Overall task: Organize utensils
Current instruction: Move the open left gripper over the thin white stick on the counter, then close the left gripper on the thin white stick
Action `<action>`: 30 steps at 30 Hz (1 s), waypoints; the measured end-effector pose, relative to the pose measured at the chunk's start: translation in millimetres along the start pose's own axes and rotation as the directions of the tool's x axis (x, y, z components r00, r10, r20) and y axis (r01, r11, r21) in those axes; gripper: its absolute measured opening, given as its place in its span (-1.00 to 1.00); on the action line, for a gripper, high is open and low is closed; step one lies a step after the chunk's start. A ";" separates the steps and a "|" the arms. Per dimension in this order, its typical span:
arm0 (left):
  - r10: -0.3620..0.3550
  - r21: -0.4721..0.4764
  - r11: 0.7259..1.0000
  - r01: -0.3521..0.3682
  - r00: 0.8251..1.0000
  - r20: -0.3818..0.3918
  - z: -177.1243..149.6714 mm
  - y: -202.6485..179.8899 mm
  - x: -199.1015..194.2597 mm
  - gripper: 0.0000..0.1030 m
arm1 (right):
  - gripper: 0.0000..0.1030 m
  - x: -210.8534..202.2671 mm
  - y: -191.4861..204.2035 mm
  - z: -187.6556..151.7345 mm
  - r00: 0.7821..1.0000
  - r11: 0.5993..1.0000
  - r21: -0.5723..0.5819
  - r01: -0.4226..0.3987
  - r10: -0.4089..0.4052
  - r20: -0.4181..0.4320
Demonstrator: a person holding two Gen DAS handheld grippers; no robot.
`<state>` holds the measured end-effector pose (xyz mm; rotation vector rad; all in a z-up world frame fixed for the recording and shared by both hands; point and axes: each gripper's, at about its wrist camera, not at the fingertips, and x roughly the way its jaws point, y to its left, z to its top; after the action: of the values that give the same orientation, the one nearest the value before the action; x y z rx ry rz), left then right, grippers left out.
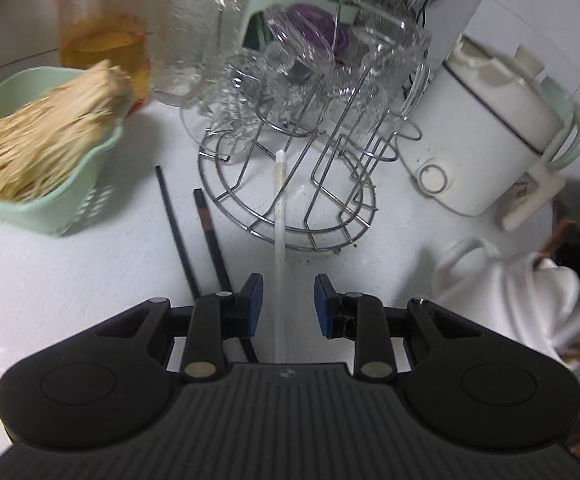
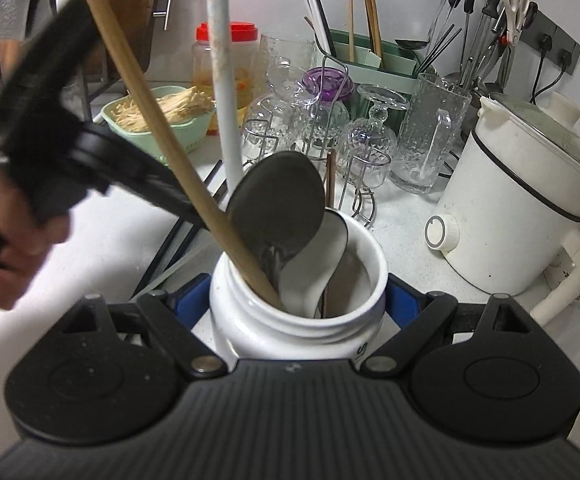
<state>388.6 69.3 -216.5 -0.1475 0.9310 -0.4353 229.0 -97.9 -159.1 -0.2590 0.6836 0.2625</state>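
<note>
My left gripper [image 1: 288, 304] is open, its blue pads either side of a white chopstick [image 1: 279, 216] that lies on the counter pointing at the wire rack. Two black chopsticks [image 1: 196, 228] lie to its left. My right gripper [image 2: 298, 300] is shut on a white ceramic jar [image 2: 274, 328], which also shows at the right of the left wrist view [image 1: 502, 296]. The jar holds a wooden-handled tool [image 2: 162, 136], a white handle [image 2: 222, 80], a dark spoon [image 2: 278, 204] and a white spoon [image 2: 318, 256]. The left gripper's body [image 2: 50, 132] shows at left.
A wire glass rack [image 1: 290, 184] with upturned glasses stands straight ahead. A green basket of noodles [image 1: 38, 152] is at left, a white electric pot [image 1: 486, 132] at right. A green utensil caddy [image 2: 370, 68] with chopsticks stands at the back wall.
</note>
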 end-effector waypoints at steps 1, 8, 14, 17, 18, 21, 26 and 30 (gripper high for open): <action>0.005 0.010 1.000 -0.005 1.000 -0.010 2.1 -0.9 5.7 -0.38 | 0.78 0.0 -0.4 0.0 1.000 1.000 -0.002 -0.003 0.003 0.000; 0.066 0.107 0.992 -0.059 0.996 -0.060 12.8 -10.9 26.4 -0.38 | 0.78 0.4 0.0 0.8 1.000 1.000 0.008 0.004 -0.004 -0.011; 0.108 0.153 0.984 -0.093 0.990 -0.092 25.2 -18.3 37.7 -0.40 | 0.78 -0.2 1.8 -1.8 1.000 1.000 0.020 0.020 -0.020 -0.004; 0.133 0.205 0.972 -0.111 0.986 -0.097 28.0 -23.1 42.5 -0.40 | 0.78 -0.5 3.1 -0.9 0.999 0.999 0.032 0.033 -0.032 -0.011; 0.135 0.207 0.972 -0.112 0.986 -0.102 29.1 -23.8 43.7 -0.40 | 0.78 -0.7 3.4 -0.8 0.999 0.999 0.036 0.036 -0.035 -0.013; 0.148 0.229 0.966 -0.118 0.982 -0.119 32.4 -26.8 47.8 -0.46 | 0.78 -1.1 3.1 -0.5 0.999 0.999 0.037 0.036 -0.035 -0.015; 0.190 0.270 0.951 -0.152 0.974 -0.121 33.4 -30.8 50.9 -0.69 | 0.78 -1.0 3.3 0.6 0.999 0.998 0.039 0.038 -0.037 -0.025; 0.196 0.273 0.950 -0.152 0.970 -0.141 34.9 -31.7 47.5 -0.87 | 0.78 0.1 3.0 3.2 0.998 0.998 0.042 0.039 -0.037 -0.044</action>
<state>431.7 18.4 -221.4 0.2133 1.0321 -0.4054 229.9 -94.0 -157.2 -0.2370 0.7258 0.2064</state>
